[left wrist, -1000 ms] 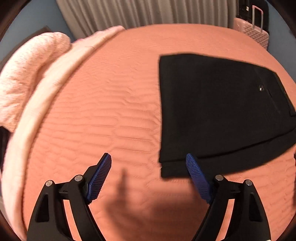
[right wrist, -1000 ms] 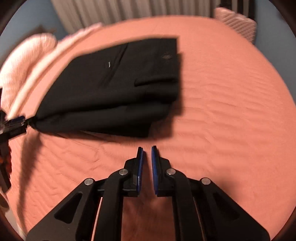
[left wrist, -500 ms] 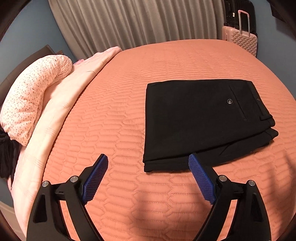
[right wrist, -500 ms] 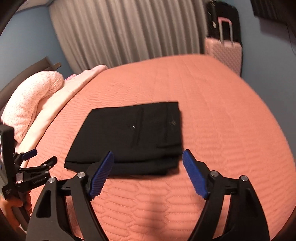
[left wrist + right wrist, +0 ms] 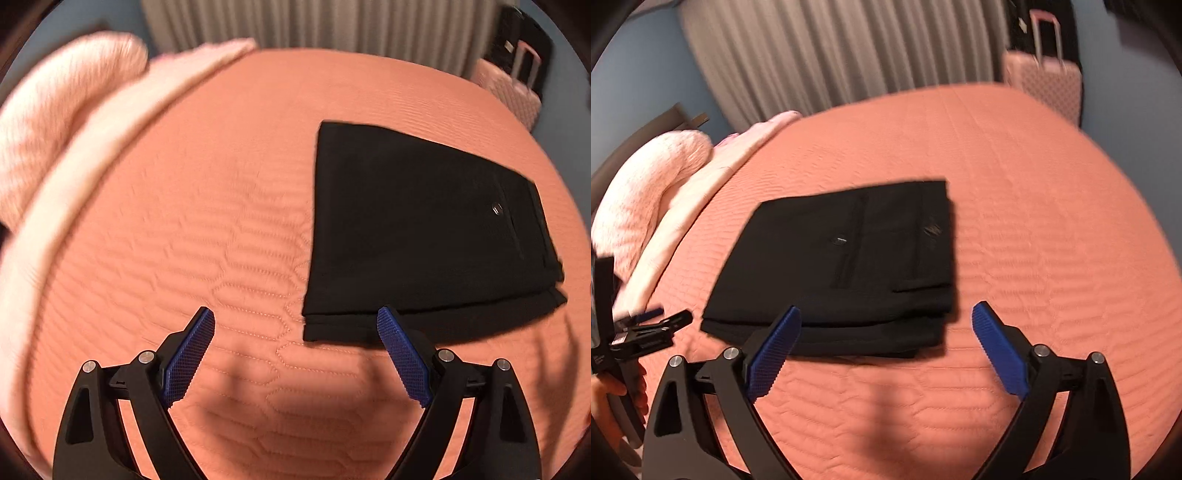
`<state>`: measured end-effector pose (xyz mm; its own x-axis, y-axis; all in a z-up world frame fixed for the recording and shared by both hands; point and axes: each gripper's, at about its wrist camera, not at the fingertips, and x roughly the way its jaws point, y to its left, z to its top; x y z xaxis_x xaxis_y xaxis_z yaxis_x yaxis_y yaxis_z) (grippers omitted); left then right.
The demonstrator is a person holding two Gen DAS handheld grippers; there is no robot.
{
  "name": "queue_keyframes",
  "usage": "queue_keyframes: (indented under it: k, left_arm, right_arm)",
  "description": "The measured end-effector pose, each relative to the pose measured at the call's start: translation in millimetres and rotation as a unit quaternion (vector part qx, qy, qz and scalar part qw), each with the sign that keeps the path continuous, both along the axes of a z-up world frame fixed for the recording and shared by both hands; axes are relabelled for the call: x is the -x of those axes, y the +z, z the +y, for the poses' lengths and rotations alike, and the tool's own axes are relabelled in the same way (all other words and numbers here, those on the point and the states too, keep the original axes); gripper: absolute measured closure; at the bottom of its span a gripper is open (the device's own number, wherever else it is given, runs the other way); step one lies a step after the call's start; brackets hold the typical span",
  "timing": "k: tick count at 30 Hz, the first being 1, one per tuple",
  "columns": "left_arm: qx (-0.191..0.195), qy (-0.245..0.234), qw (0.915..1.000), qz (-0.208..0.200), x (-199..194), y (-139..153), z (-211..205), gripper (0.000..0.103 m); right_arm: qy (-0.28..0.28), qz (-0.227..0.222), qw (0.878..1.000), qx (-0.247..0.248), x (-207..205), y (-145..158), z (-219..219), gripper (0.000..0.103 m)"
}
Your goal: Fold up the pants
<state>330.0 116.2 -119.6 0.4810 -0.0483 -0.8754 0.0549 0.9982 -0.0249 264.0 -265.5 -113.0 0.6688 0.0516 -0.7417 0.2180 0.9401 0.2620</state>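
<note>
Black pants (image 5: 413,229) lie folded into a flat rectangle on the orange quilted bed (image 5: 207,229), with a back-pocket button on top. In the right wrist view the pants (image 5: 849,258) lie just beyond the fingers. My left gripper (image 5: 295,325) is open and empty, above the bed at the pants' near left corner. My right gripper (image 5: 886,321) is open and empty, above the pants' near edge. The left gripper (image 5: 653,325) also shows at the left of the right wrist view, held by a hand.
A pink pillow and folded pink blanket (image 5: 74,122) lie along the bed's left side. Grey curtains (image 5: 842,48) hang behind the bed. A pink suitcase (image 5: 1045,81) stands at the far right corner.
The right gripper has opened from shut and pulled back from the pants. The left gripper stays open; it rose, then dipped back toward the pants' near left corner.
</note>
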Motion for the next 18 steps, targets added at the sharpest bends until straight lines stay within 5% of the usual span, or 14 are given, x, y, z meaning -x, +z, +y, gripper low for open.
queue_keyframes:
  k: [7,11,16,18]
  left_arm:
    - [0.128,0.025,0.9902,0.051,-33.9,-45.9,21.8,0.014]
    - [0.097,-0.001,0.9945,0.039,-41.4,-49.9,-0.2,0.011]
    - [0.12,-0.048,0.9912,0.032,-46.6,-51.8,-27.0,0.012]
    - [0.121,-0.062,0.9903,0.029,-50.6,-55.0,-34.8,0.023]
  right_arm:
    - [-0.007,0.05,0.995,-0.09,-38.1,-61.6,-27.1,0.01]
    - [0.008,0.036,0.994,-0.101,-49.4,-66.1,-16.3,0.01]
    - [0.003,0.034,0.993,-0.112,-58.7,-77.4,-2.8,0.012]
    - [0.005,0.033,0.995,-0.094,-60.7,-78.0,3.4,0.018]
